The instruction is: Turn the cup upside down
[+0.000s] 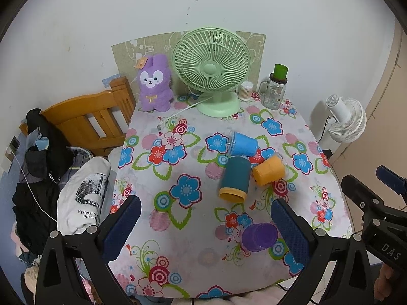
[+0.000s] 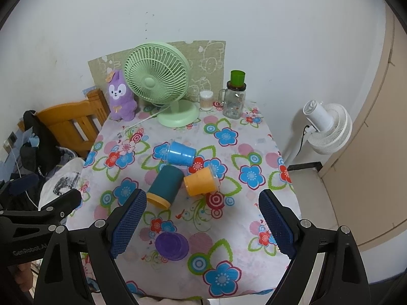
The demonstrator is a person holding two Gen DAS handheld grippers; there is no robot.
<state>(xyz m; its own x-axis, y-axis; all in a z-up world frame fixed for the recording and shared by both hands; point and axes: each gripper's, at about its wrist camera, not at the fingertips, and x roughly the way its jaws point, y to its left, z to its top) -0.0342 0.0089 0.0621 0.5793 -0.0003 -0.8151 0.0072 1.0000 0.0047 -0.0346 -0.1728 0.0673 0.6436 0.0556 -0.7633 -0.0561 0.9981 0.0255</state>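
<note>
Four cups are shown on the desk [image 2: 254, 137]: the purple cup [image 2: 171, 246] already inverted, three tipped sideways. Left gripper [image 1: 206, 226] and right gripper [image 2: 202, 225] are held apart, empty.

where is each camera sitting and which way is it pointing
Left wrist: rides the left claw, looking down and forward over the floral table toward the green fan; its own open fingers show, with the right claw at the right edge.
Right wrist: rides the right claw, facing the same way from further right; its open fingers show, with the left claw at the left edge.
Both share the purple cup, teal cup and orange cup.
</note>
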